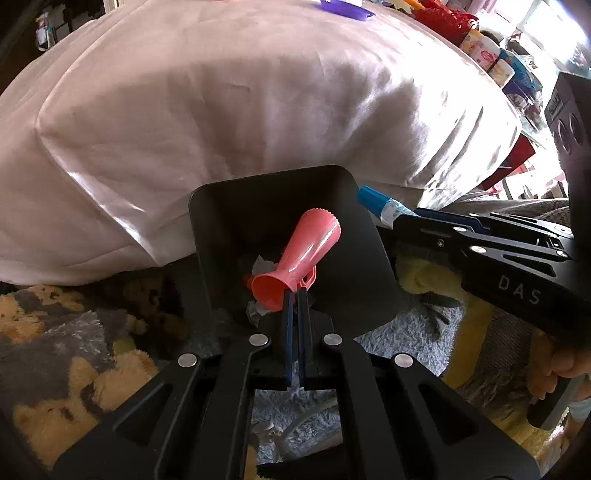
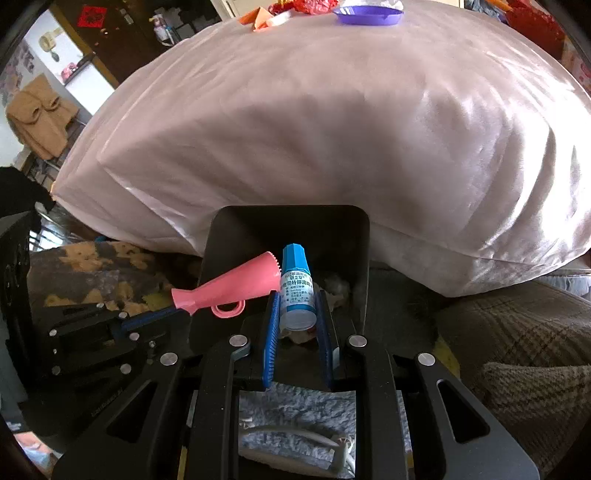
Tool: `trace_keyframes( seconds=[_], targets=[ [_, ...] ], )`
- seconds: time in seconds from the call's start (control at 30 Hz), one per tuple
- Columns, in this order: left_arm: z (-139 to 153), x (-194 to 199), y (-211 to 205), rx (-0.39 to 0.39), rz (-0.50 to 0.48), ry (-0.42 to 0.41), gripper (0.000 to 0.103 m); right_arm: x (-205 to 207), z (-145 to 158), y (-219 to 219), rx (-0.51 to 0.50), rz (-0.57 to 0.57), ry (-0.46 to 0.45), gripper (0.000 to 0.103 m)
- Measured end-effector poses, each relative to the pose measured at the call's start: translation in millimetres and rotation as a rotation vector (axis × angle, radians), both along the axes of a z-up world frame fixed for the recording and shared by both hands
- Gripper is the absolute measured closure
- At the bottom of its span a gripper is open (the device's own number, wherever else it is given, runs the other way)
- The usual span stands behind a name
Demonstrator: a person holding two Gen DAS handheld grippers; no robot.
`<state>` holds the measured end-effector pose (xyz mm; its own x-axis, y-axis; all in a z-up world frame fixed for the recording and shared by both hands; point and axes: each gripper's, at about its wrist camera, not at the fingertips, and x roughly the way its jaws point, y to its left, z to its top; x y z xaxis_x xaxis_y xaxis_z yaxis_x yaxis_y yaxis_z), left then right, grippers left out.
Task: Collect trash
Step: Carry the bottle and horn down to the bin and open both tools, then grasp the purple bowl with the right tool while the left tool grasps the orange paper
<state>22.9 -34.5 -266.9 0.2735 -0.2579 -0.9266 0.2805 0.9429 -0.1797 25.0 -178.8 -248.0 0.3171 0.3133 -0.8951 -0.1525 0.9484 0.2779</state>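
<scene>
My left gripper [image 1: 294,293] is shut on the rim of a pink plastic horn-shaped cup [image 1: 301,258] and holds it over a black bin [image 1: 236,206]; the cup also shows in the right wrist view [image 2: 229,288]. My right gripper [image 2: 297,299] is shut on a small blue-capped white bottle [image 2: 295,288], held over the same bin [image 2: 354,251]; the bottle tip shows in the left wrist view [image 1: 380,203]. Crumpled white paper [image 1: 262,266] lies inside the bin.
A large pink-white pillow [image 1: 240,110] lies right behind the bin. A purple lid [image 2: 367,14] and red-orange wrappers [image 2: 295,9] lie on top of it. Fluffy patterned blankets [image 1: 74,332] surround the bin. A white cable [image 2: 295,435] lies below.
</scene>
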Motion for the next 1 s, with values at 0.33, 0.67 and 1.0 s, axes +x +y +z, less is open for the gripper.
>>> trace_keyframes(
  seconds=[0.33,0.67,1.0],
  targets=[
    [-5,9,9,-0.008,0.044,0.037,0.097,18,-2,6,0.023,-0.019,0.023,0.081],
    [21,14,21,0.04,0.092,-0.012,0.017,23,14,-11,-0.044,-0.069,-0.012,0.011],
    [90,30,33,0.012,0.109,-0.131,0.008,40,78,-36,-0.045,-0.094,-0.142,0.007]
  ],
)
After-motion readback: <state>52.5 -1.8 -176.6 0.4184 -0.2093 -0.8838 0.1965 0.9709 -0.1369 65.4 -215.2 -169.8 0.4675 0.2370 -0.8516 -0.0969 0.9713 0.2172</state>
